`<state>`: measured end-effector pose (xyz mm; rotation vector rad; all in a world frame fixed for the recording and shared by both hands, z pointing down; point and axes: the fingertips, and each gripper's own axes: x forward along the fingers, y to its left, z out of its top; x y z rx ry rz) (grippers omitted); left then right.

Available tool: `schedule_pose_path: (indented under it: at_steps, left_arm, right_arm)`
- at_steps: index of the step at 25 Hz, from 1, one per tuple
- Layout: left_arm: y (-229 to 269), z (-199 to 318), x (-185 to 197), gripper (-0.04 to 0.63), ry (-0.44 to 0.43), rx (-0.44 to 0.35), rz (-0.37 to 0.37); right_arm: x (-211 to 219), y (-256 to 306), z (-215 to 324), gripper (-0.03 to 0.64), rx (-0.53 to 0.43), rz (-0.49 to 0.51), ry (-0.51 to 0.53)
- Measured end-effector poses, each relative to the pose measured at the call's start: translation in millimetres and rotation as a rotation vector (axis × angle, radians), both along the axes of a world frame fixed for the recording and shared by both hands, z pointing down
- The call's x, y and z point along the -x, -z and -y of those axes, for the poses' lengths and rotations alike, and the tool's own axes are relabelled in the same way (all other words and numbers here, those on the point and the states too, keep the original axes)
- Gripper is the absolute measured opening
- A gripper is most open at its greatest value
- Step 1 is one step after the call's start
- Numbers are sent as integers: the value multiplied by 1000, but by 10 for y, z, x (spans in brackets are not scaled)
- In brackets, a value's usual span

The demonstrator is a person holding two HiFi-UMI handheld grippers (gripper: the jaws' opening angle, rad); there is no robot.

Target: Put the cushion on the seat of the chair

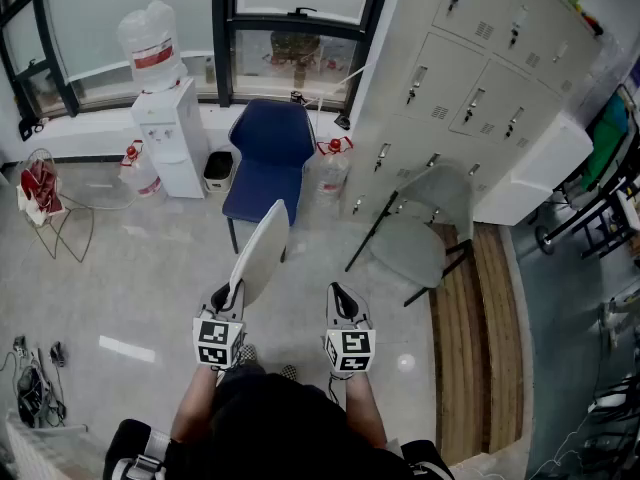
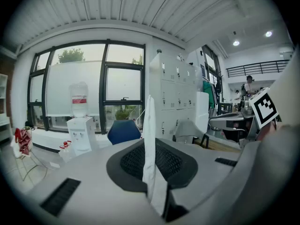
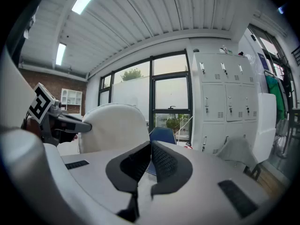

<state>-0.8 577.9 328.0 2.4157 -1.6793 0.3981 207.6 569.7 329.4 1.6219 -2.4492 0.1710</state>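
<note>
Here, the left gripper (image 1: pixel 231 296) has its jaws pinching the near edge of a thin white cushion (image 1: pixel 260 253). The cushion stands on edge, rising up and forward out of the jaws, clear of the floor (image 1: pixel 150 268). In the left gripper view it shows as a narrow white strip squeezed between the two dark pads.

The right gripper (image 1: pixel 341 296) is held just beside the left one, level with it. Its jaws are pressed together with nothing between them. From the right gripper view the flat face of the cushion fills the space to the left of those jaws.

The blue chair (image 1: pixel 268 153) stands straight ahead of both pairs of jaws, well beyond the cushion's far edge, with its back toward the window. Its seat is bare; the cushion is not yet on it.

Ahead and to the left of the jaws stands a white water dispenser (image 1: pixel 172 138) with a bottle on top. Ahead and to the right, a grey chair (image 1: pixel 415 243) sits against a bank of white lockers (image 1: pixel 470 88).
</note>
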Motion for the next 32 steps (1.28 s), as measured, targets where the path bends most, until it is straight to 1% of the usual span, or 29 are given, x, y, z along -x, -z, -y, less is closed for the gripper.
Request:
schedule_pose_path:
  at_steps: [5, 11, 15, 20, 27, 32]
  left_arm:
    - [-1, 28, -24, 46, -3, -4, 0]
    - [-49, 51, -47, 46, 0, 2, 3]
    - [-31, 76, -63, 46, 11, -3, 15]
    - [-10, 160, -54, 46, 32, -2, 9]
    - [-121, 471, -50, 46, 30, 18, 22]
    - [-181, 906, -46, 46, 12, 34, 16]
  right_arm:
    - [-4, 10, 28, 32, -5, 3, 3]
    - [-90, -11, 40, 34, -7, 31, -10]
    - [-175, -44, 25, 34, 4, 41, -14]
    - [-249, -100, 93, 34, 20, 45, -7]
    - [-245, -200, 423, 34, 39, 51, -10]
    - [-161, -273, 868, 34, 54, 57, -8]
